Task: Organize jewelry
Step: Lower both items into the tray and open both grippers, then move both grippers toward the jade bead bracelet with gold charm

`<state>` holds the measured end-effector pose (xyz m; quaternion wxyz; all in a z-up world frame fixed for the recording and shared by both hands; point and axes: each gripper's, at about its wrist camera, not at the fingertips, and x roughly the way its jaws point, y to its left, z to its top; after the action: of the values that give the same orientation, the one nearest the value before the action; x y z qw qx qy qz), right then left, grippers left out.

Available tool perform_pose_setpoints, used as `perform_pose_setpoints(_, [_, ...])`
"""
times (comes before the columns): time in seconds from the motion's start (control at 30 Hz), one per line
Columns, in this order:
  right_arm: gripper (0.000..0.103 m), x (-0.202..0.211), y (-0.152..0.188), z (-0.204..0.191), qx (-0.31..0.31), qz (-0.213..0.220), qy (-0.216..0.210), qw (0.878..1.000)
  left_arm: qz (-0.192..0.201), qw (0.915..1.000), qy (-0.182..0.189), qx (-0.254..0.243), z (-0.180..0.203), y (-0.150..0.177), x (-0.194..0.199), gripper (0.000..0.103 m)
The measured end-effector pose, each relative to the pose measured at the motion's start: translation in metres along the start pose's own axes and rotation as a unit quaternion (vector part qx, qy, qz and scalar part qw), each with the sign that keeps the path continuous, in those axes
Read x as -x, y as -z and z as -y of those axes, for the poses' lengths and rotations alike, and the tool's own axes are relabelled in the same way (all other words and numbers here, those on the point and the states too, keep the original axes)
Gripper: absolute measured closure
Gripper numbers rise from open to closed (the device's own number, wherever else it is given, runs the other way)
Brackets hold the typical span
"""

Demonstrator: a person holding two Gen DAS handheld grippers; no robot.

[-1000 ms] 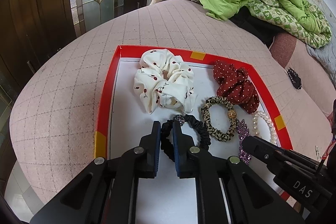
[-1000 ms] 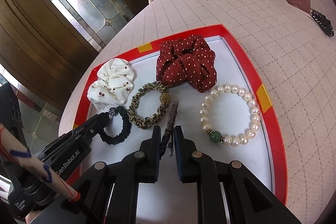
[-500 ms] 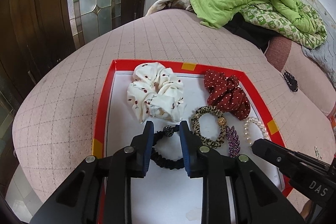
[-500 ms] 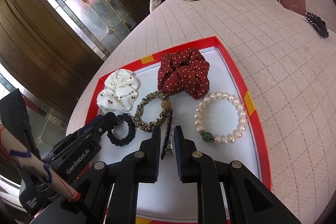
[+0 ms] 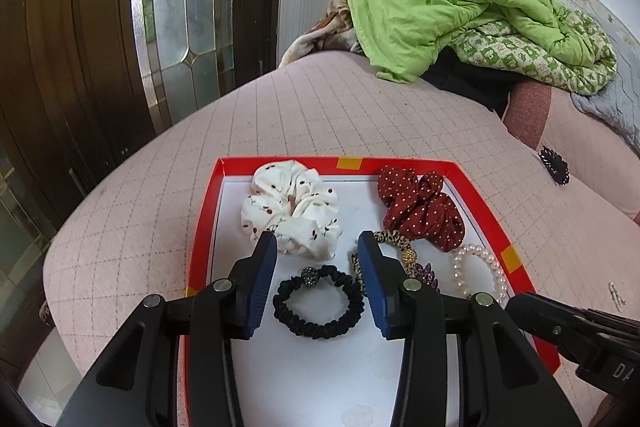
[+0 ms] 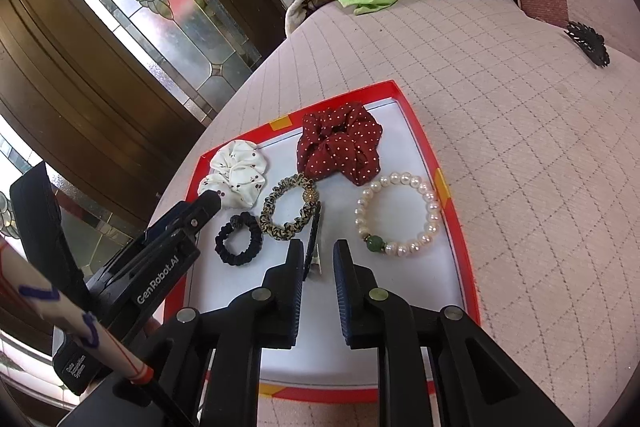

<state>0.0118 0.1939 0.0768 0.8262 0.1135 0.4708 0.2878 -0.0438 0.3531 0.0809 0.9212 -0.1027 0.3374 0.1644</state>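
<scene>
A red-rimmed white tray (image 5: pixel 204 227) (image 6: pixel 448 187) on the pink quilted bed holds a white cherry scrunchie (image 5: pixel 292 207) (image 6: pixel 238 173), a red dotted scrunchie (image 5: pixel 420 207) (image 6: pixel 340 147), a leopard hair tie (image 6: pixel 290 207) (image 5: pixel 394 237), a black hair tie (image 5: pixel 318 301) (image 6: pixel 238 243), a pearl bracelet (image 6: pixel 398 213) (image 5: pixel 480 269) and a dark hair clip (image 6: pixel 312 245). My left gripper (image 5: pixel 317 247) is open and empty above the black hair tie. My right gripper (image 6: pixel 318 247) is open a little, empty, just above the clip's near end.
A green quilt (image 5: pixel 460 7) and patterned bedding are piled at the bed's far end. A black lace-like piece (image 6: pixel 588 39) lies on the bed right of the tray. A wooden door with leaded glass (image 5: pixel 180 7) stands to the left.
My left gripper has let go of the black hair tie, opened wide and pulled back. My right gripper has opened, released the clip onto the tray and drawn back.
</scene>
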Motion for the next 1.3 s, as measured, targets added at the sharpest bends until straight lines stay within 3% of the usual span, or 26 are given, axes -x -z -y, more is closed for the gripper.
perform_pose_setpoints(0.43, [0.08,0.019,0.004,0.016,-0.012,0.007,0.0,1.0,0.017,0.9995,-0.007,-0.026,0.024,-0.002,0.006,0.061])
perform_pose_setpoints(0.6, [0.073,0.029,0.005,0.03,-0.021,0.013,0.003,1.0,0.025,0.999,-0.003,-0.038,0.04,-0.002,0.01,0.061])
perform_pose_setpoints(0.83, [0.072,0.06,0.013,0.07,-0.032,0.022,0.019,0.999,0.039,0.9953,0.039,-0.08,0.095,0.005,0.023,0.061])
perform_pose_setpoints(1.07, [0.072,0.11,0.031,0.157,-0.099,0.049,0.053,0.992,0.013,0.9748,0.135,-0.177,0.199,0.04,0.032,0.06])
perform_pose_setpoints(1.13, [0.072,0.131,0.037,0.19,-0.126,0.065,0.065,0.988,-0.014,0.9633,0.171,-0.206,0.231,0.054,0.029,0.06])
perform_pose_setpoints(1.23, [0.072,0.162,0.046,0.234,-0.167,0.091,0.088,0.978,-0.083,0.9477,0.235,-0.199,0.262,0.071,0.016,0.06])
perform_pose_setpoints(1.3, [0.072,0.183,0.053,0.266,-0.197,0.111,0.107,0.968,-0.108,0.9418,0.248,-0.199,0.278,0.08,0.01,0.06])
